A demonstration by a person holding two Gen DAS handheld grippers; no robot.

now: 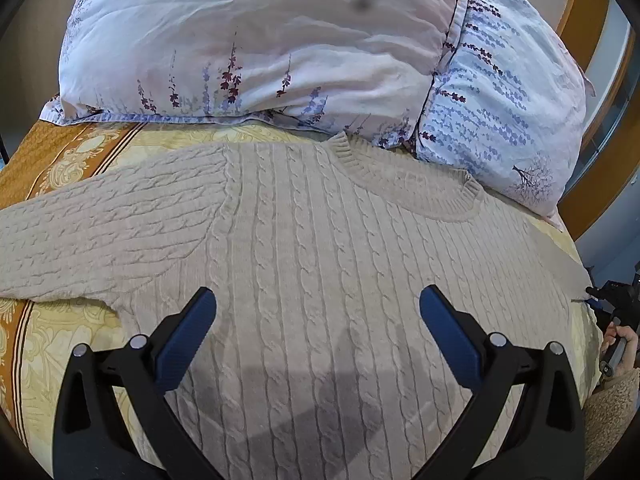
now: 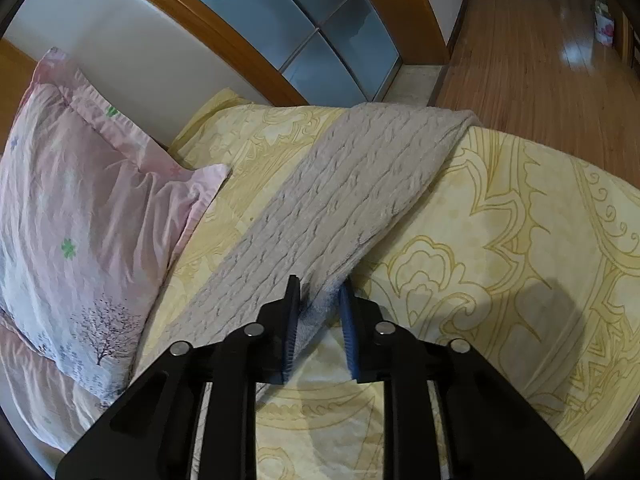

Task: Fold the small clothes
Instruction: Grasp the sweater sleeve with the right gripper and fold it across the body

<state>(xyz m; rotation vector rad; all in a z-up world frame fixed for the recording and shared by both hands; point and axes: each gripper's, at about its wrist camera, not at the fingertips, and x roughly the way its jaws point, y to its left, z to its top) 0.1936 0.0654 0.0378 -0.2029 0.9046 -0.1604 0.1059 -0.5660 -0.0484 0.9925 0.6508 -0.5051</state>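
The sweater (image 1: pixel 320 248) lies flat on the bed (image 1: pixel 60 344), filling the middle of the left wrist view, one sleeve (image 1: pixel 100 232) running to the left edge. Two pillows (image 1: pixel 256 40) sit behind it along the top of the frame, the right one (image 1: pixel 504 112) touching the collar. The left claw (image 1: pixel 318 304) hangs over the sweater's body at the lower middle. In the right wrist view, the other sleeve (image 2: pixel 352 184) runs from the upper middle down to the right claw (image 2: pixel 320 292) at the lower middle, a pillow (image 2: pixel 80 208) at left.

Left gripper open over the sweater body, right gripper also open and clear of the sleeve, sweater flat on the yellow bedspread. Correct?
One thing is off: the right gripper is not open and clear. The right wrist view shows its jaws closed on the edge of the sleeve. The left gripper is open over the sweater on the yellow bedspread.
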